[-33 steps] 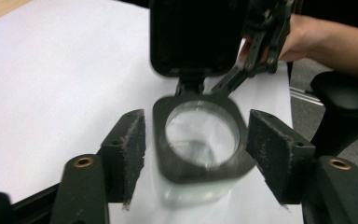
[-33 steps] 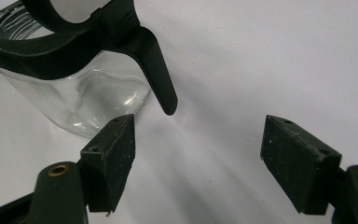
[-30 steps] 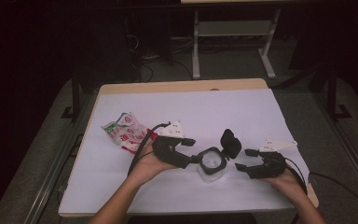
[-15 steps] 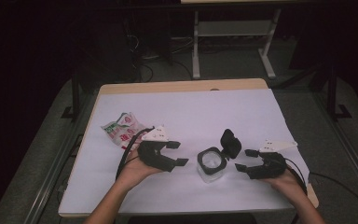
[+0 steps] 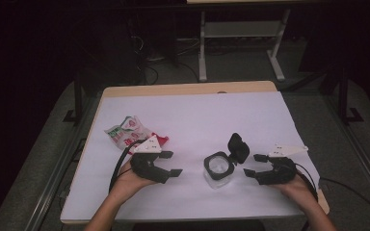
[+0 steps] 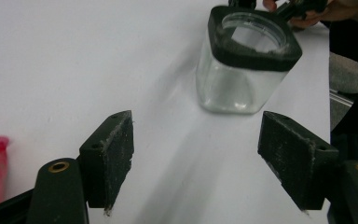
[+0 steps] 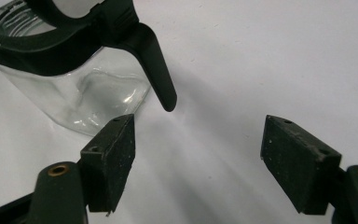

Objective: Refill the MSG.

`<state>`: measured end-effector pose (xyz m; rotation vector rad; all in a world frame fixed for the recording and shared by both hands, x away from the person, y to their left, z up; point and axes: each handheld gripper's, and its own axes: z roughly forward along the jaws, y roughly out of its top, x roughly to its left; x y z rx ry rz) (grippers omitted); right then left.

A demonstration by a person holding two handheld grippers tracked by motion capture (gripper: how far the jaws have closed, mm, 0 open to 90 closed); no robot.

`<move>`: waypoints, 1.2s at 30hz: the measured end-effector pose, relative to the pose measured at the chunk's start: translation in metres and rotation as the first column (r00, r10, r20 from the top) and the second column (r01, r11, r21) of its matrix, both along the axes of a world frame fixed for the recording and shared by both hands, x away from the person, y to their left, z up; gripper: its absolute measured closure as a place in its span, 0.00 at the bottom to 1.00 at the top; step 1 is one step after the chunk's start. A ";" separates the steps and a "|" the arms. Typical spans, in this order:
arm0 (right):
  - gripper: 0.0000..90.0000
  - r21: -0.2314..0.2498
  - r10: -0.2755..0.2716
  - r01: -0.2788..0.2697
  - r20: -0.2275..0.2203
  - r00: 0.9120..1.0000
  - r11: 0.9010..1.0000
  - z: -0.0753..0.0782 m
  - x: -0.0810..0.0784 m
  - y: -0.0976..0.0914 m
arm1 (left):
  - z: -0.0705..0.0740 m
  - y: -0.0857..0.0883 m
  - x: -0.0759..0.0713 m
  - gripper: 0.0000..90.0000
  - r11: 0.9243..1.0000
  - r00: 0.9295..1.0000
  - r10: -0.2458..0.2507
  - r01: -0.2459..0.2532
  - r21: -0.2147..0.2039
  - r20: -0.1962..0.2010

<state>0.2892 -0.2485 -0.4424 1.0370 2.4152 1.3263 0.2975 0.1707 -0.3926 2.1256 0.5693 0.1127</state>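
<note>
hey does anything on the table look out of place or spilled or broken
Nothing looks spilled or broken. The glass jar stands upright on the table with its black lid flipped open, and it looks empty. A crumpled snack packet lies off to the left, apart from the jar.

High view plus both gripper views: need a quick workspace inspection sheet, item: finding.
Surface: white sheet over a wooden table, flat, dry.
Job's things: clear jar with black collar, upright, flip lid open, apparently empty.
Clutter: crumpled snack packet at the left.
Grippers: left gripper open, jaws just been opening, nothing between them, apart from the jar; right gripper open, empty, beside the jar.
Cables: black cable loops from left gripper; another trails from the right.
Surroundings: dark floor, white frame legs beyond the table.
</note>
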 end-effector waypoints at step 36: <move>0.29 -0.009 0.001 -0.001 0.011 1.000 1.000 -0.001 0.000 -0.001 | -0.021 0.095 -0.025 0.29 0.976 0.976 0.217 -0.217 -0.009 -0.002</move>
